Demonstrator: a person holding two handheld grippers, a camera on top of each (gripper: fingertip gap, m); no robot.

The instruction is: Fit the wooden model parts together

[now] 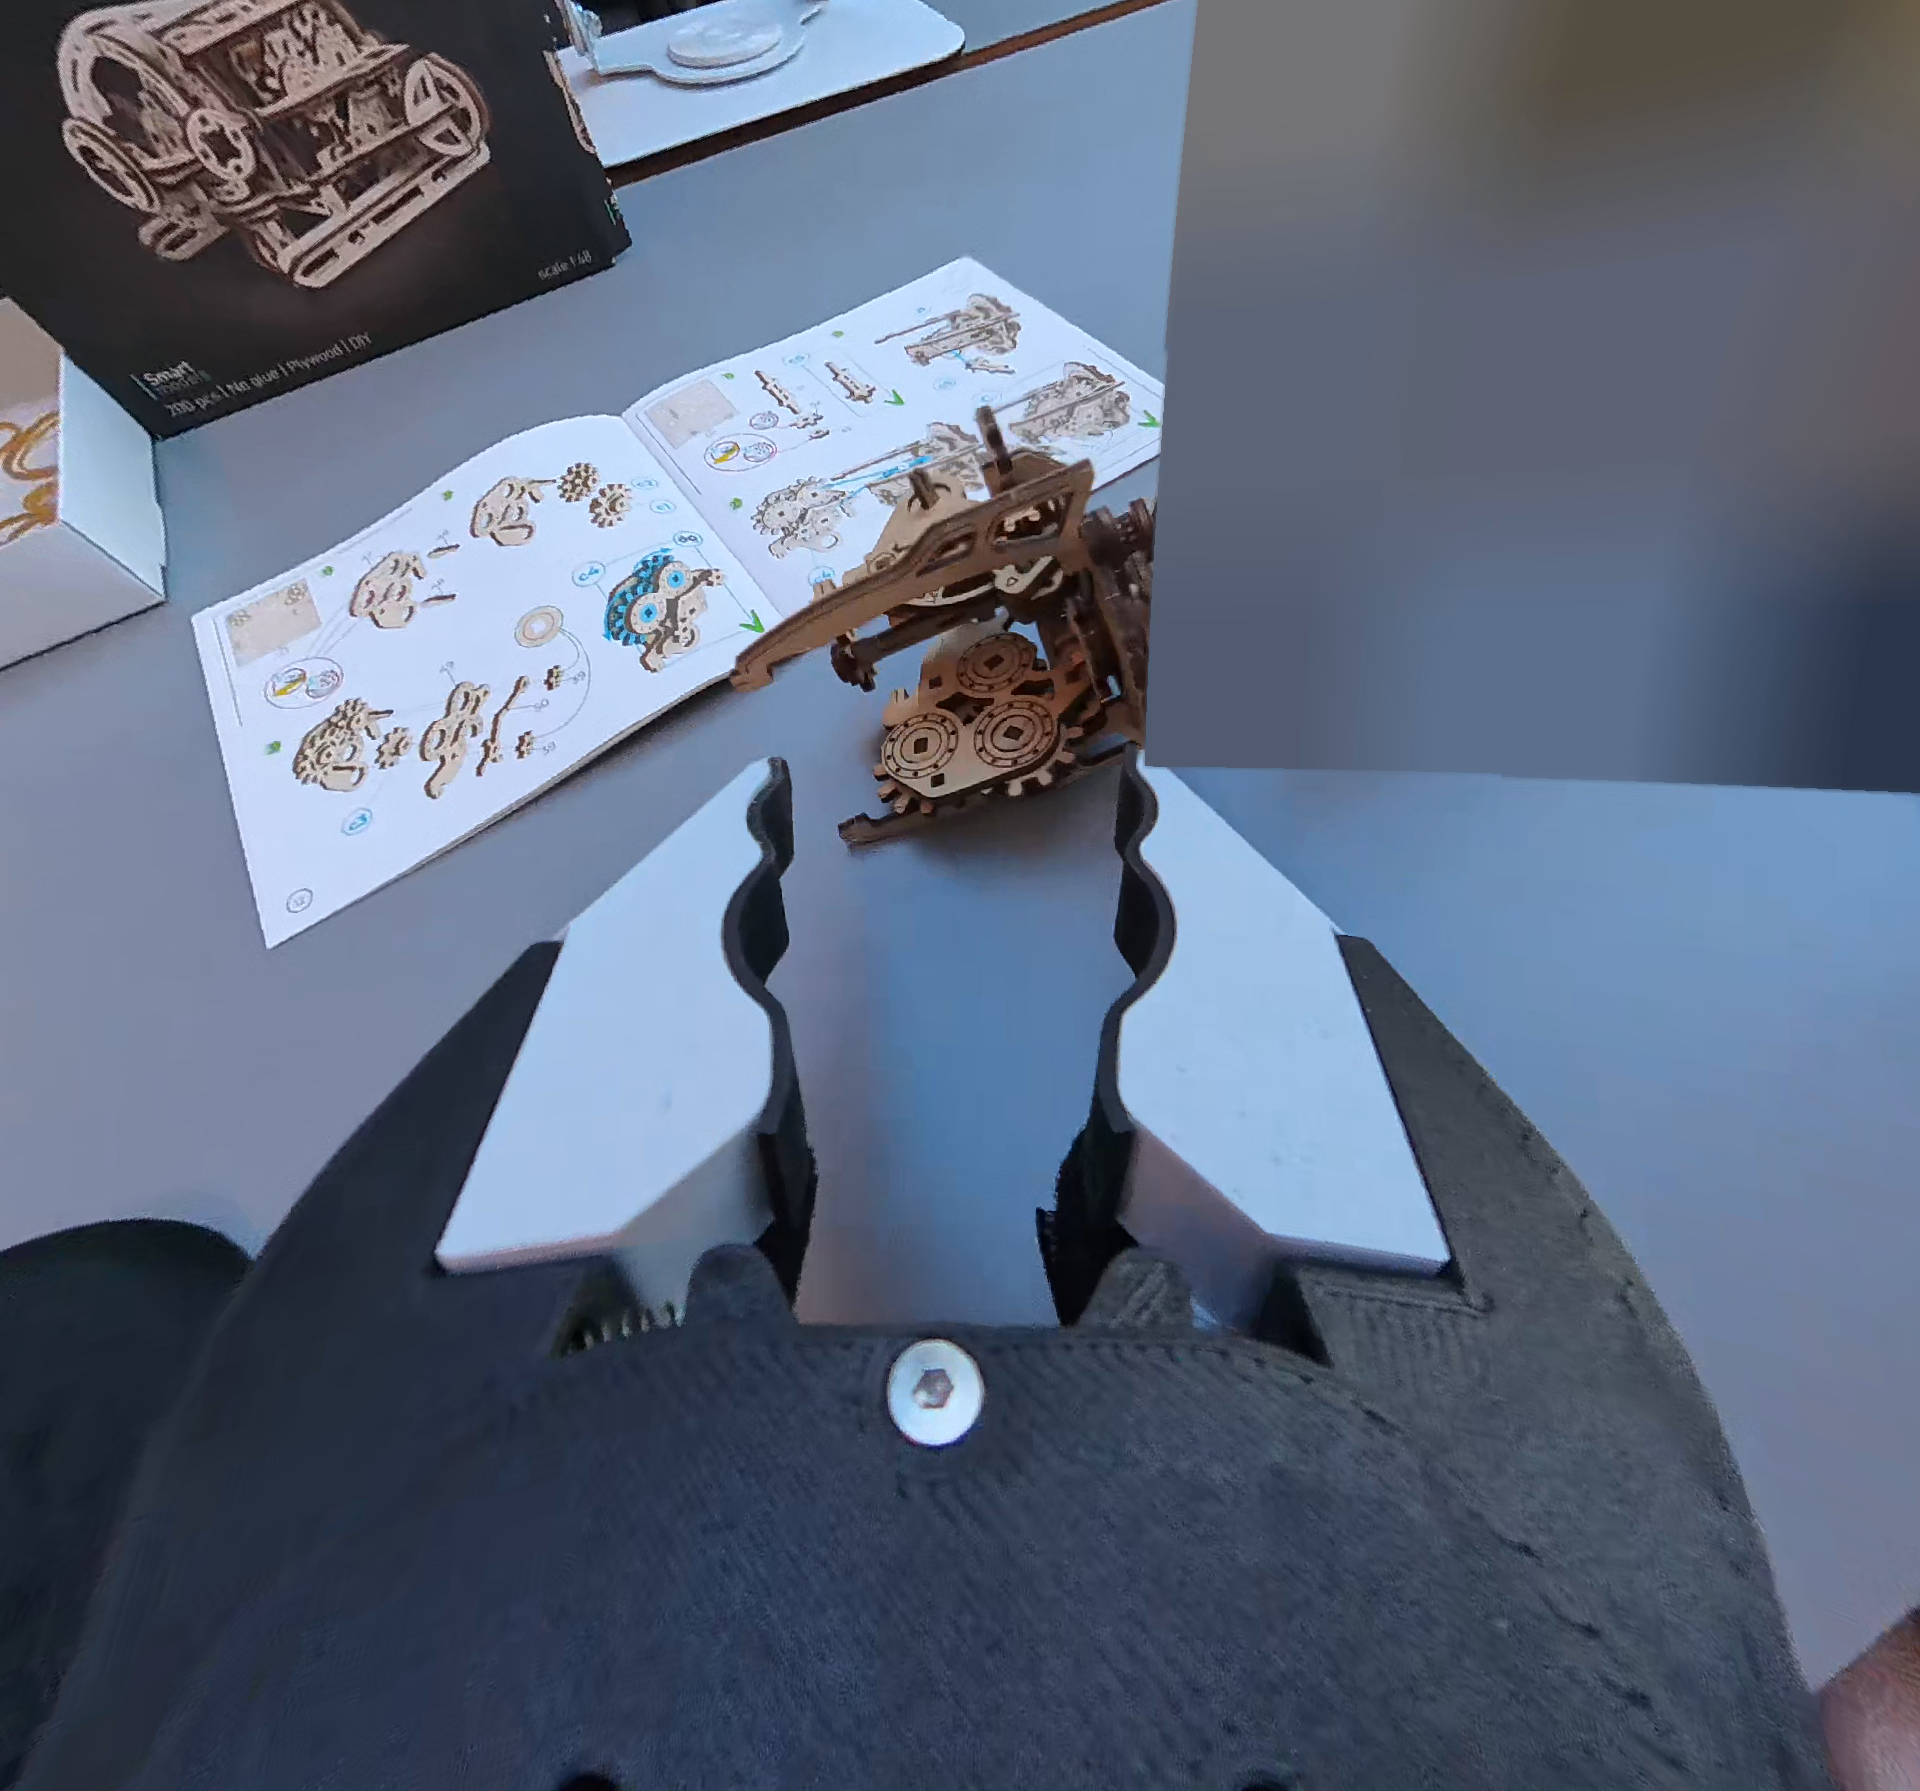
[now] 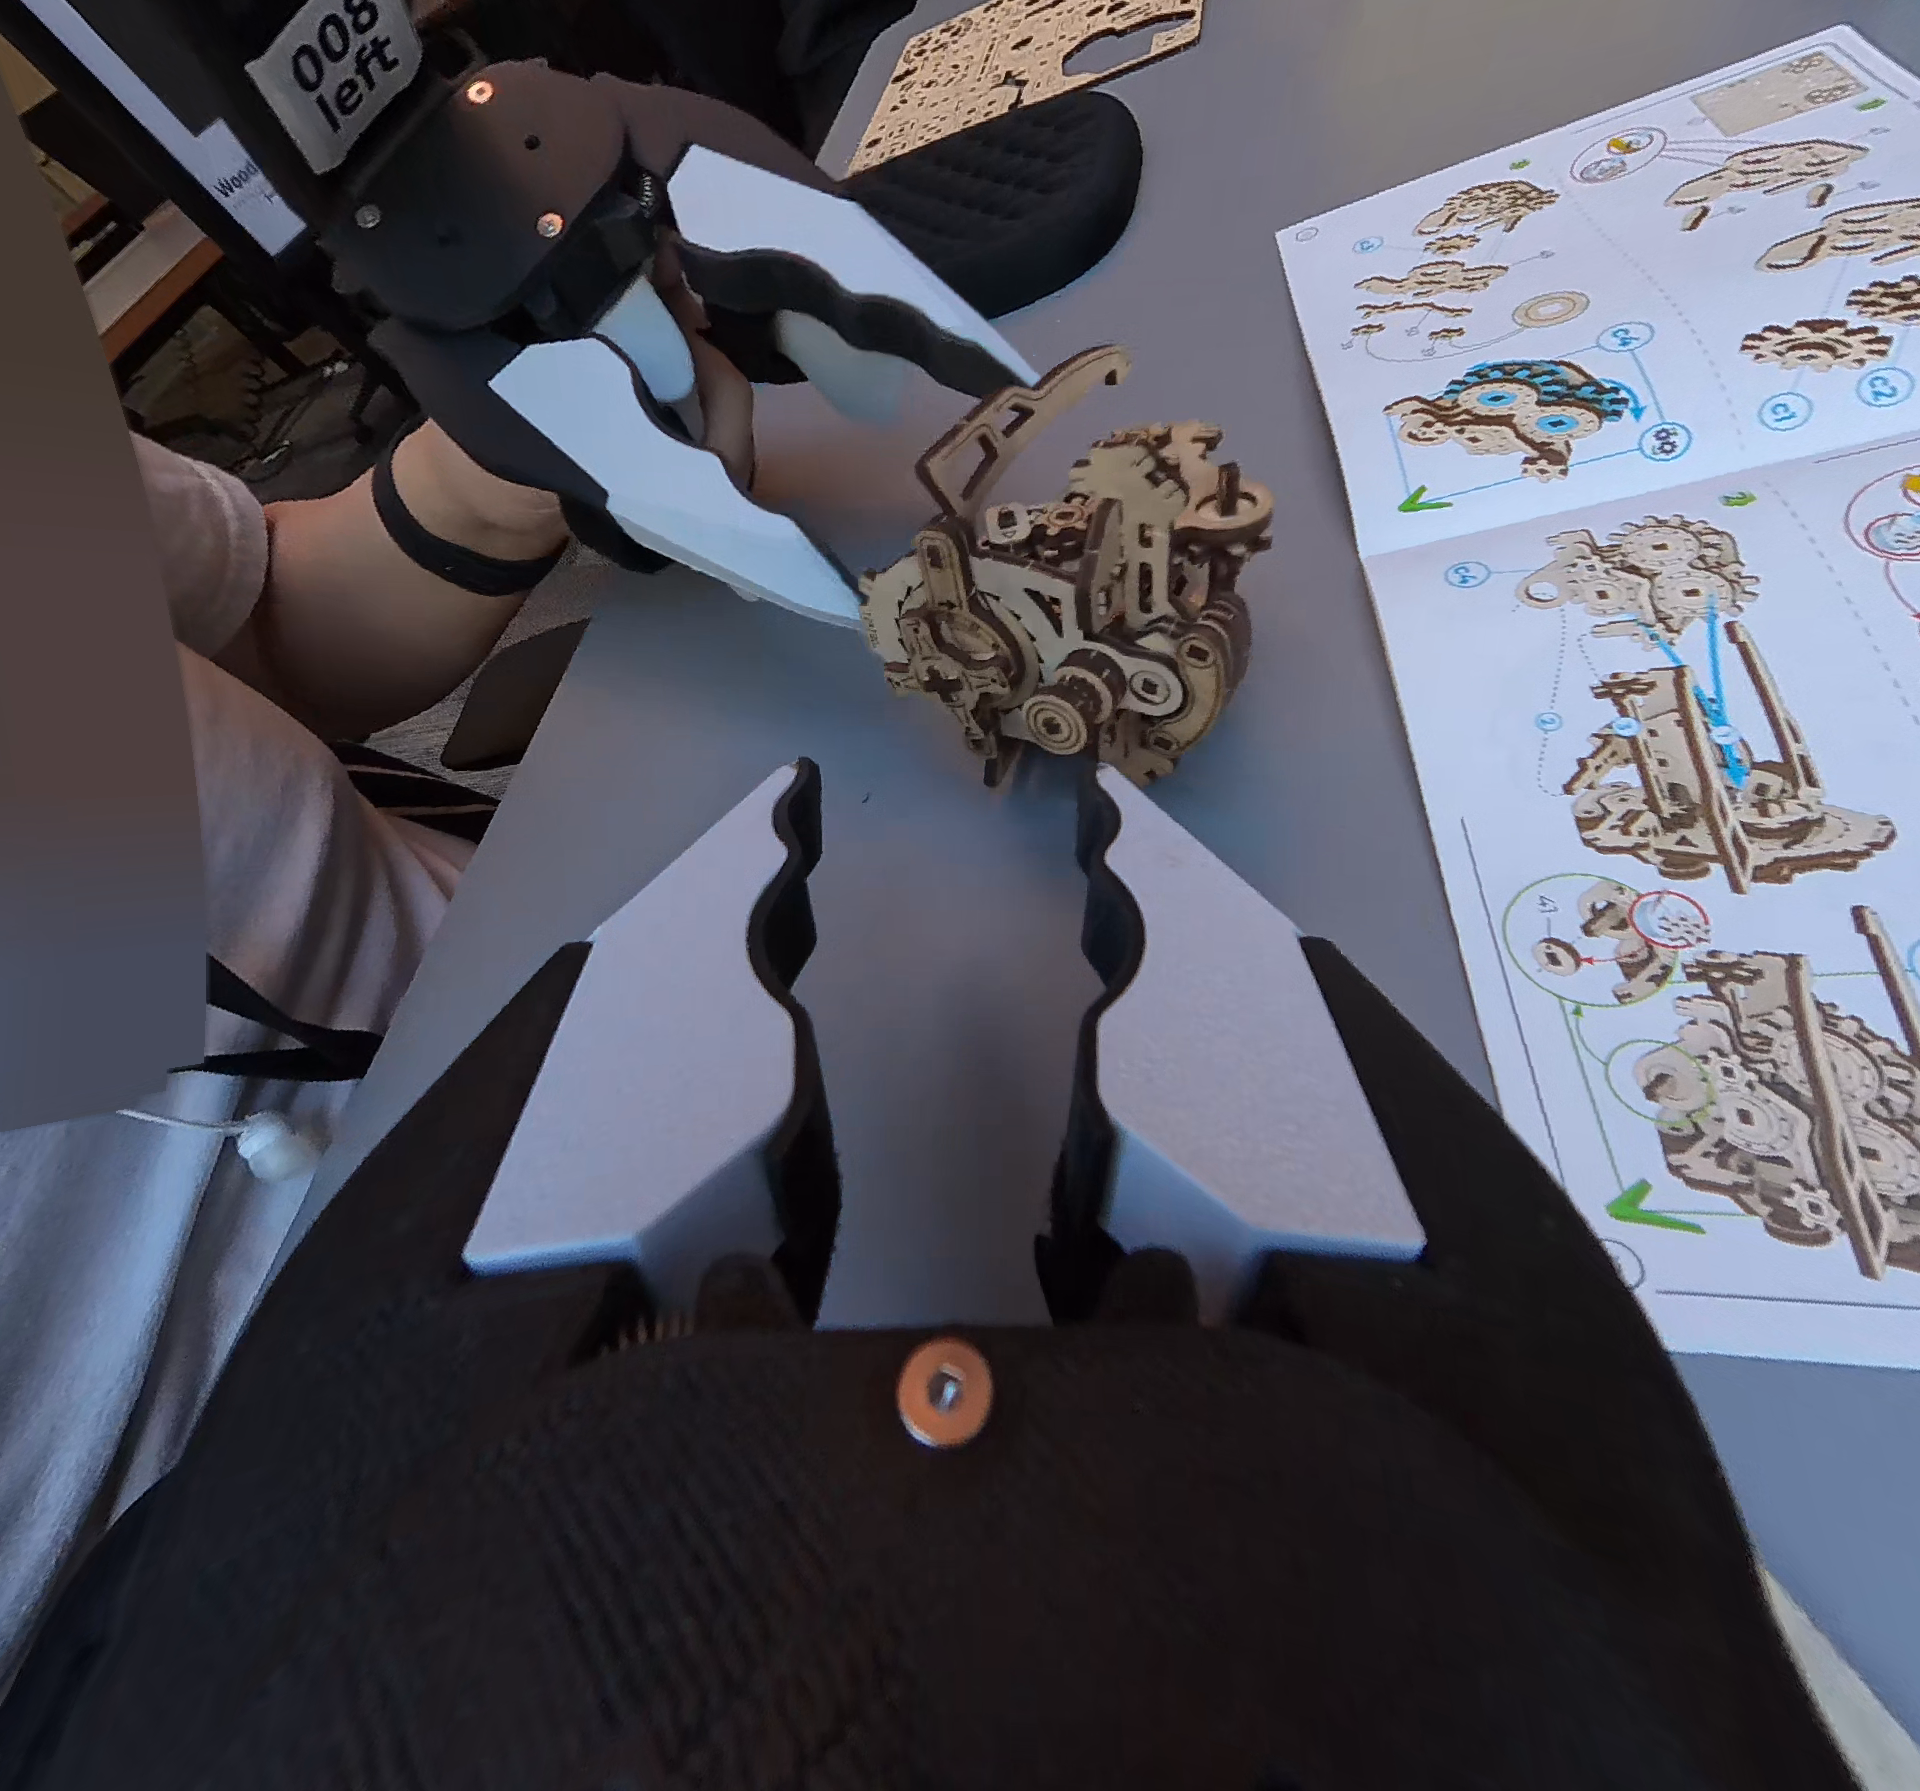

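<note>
I judge the wooden model (image 2: pixel 1070 609) to be light, stiff and brittle: thin laser-cut plywood with fine gear teeth and slender pegs that would snap under a hard pinch, so I would take it by the broad flat side plates low on the body, never by the curved arm sticking up from its top. It looks like a half-built mechanism, pale tan faces with dark burnt edges, packed with cogs and round hubs, tipped at an angle on the grey table (image 2: pixel 935 1066). It sits just beyond my right gripper (image 2: pixel 948 780), whose jaws stand wide with nothing between them, the right fingertip close to the model's near edge. My left gripper (image 1: pixel 951 770) is also spread wide and empty; in the right wrist view its lower fingertip seems to touch or nearly touch the model's left side, though I cannot tell which. The open instruction booklet (image 2: pixel 1558 598) lies to the right of the model, a punched-out plywood sheet (image 2: pixel 1049 27) lies far off, and the kit box (image 1: pixel 281 120) stands at the far left.
</note>
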